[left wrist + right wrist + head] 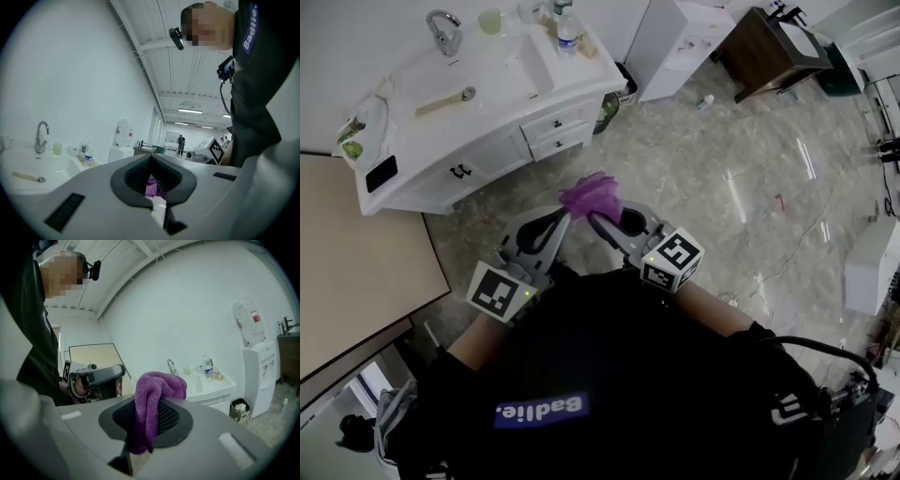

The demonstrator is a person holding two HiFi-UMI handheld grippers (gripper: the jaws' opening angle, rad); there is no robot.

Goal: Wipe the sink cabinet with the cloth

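Right hand-held gripper (149,403) is clamped on the purple cloth (157,385). Its own view shows the knit fabric pinched between the dark pads, with a fold bunched above the tips and a tail hanging toward the camera. The left hand-held gripper (151,161) is closed down to a thin slit, and a sliver of the same purple sits inside it. I read that as a light nip on the cloth's edge. Both are held up near the person's chest, tips meeting at the cloth.

I judge that no wiping has begun. The cloth is in the air, well apart from the sink cabinet (492,157), which stands far and to the left across the floor. This looks like the readying step, with the cloth gathered and gripped. The next move calls for closing on the cabinet and bringing the bunched fold, not bare jaw tips, onto the white surface or the drawer fronts. The left one probably has to let go first.

Only the head view lays out the cabinet top. It shows the faucet (443,31), a pale cup (490,21) and a water bottle (566,33) along the far edge. A long-handled brush (443,101) lies by the basin, and a dark flat item (381,172) sits at the near left corner. All of these need working around. The right gripper view alone proves the grip, and it shows a water dispenser (257,366) to the right of the cabinet. The left gripper view adds the slit, then mostly wall and ceiling.
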